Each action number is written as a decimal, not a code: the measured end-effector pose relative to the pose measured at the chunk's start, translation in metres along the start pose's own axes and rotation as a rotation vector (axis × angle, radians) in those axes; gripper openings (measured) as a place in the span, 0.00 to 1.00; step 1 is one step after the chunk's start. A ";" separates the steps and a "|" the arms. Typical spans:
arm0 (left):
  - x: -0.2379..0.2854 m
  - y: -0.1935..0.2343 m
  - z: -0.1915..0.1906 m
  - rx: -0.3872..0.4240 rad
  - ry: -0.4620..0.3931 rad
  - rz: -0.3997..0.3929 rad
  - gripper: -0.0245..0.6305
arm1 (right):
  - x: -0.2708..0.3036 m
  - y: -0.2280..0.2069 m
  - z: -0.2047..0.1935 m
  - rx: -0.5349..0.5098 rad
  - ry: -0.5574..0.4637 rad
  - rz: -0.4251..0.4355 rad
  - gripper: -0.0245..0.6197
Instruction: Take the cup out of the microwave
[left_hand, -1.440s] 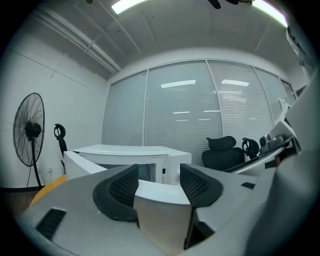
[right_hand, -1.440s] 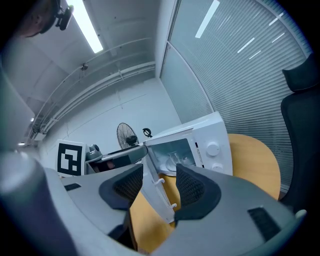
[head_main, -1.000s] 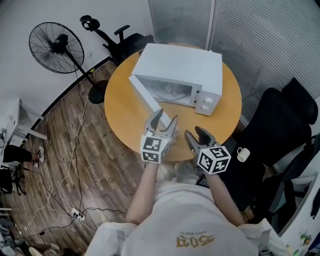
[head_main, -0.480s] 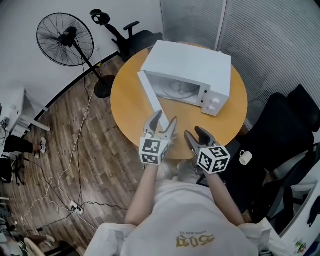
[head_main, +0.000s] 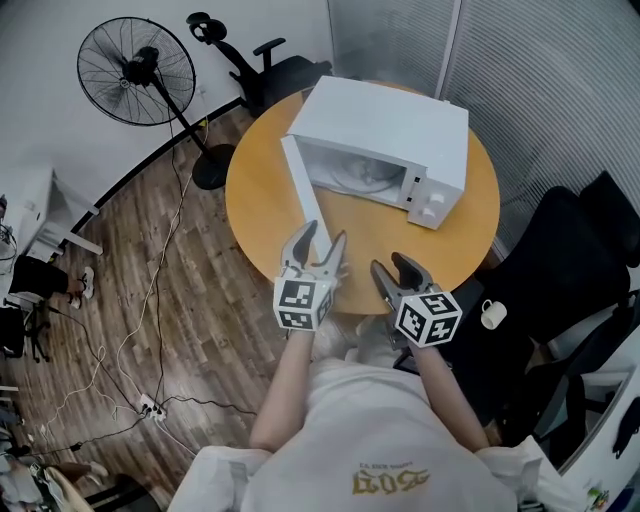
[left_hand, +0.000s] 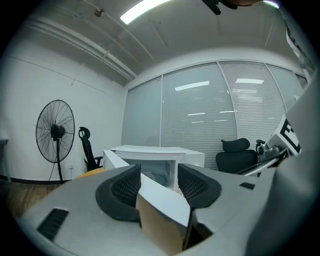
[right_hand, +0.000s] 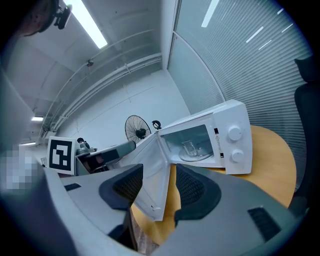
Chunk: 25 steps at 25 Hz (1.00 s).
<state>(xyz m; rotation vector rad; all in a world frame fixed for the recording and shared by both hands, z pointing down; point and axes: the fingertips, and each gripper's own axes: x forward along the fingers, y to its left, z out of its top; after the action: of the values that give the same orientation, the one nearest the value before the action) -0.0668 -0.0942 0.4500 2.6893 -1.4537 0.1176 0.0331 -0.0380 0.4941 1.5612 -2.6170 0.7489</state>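
The white microwave (head_main: 385, 135) stands on the round wooden table (head_main: 255, 215) with its door (head_main: 305, 195) swung wide open. Inside, a clear glass cup (right_hand: 190, 147) sits on the turntable; in the head view the cup (head_main: 368, 178) is only a faint shape. My left gripper (head_main: 320, 245) is at the door's free end, and its jaws have just been closing. The door's edge (left_hand: 160, 197) shows in the gap between them, and I see no pad pressing on it. My right gripper (head_main: 398, 270) hangs open over the table's near edge with nothing in it.
A standing fan (head_main: 135, 70) and an office chair (head_main: 265, 65) are beyond the table on the left. A black chair (head_main: 560, 260) is close on the right, with a white mug (head_main: 489, 313) beside it. Cables (head_main: 110, 360) trail over the wooden floor.
The left gripper has shifted slightly at the door's end and its jaws stand narrower. The right gripper has stayed put. The head view has drifted a little.
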 end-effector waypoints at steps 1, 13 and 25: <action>-0.002 0.002 0.000 -0.003 -0.004 0.010 0.38 | 0.001 0.001 0.000 0.000 0.001 0.003 0.35; -0.027 0.019 -0.004 0.045 0.010 0.092 0.48 | 0.012 0.016 -0.004 -0.018 0.020 0.042 0.36; -0.064 0.038 -0.036 0.060 0.014 0.209 0.48 | 0.020 0.031 -0.016 -0.017 0.055 0.086 0.36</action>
<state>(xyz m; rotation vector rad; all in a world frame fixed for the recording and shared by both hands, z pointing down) -0.1341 -0.0578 0.4799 2.5682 -1.7506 0.1955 -0.0065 -0.0363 0.5007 1.4108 -2.6588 0.7602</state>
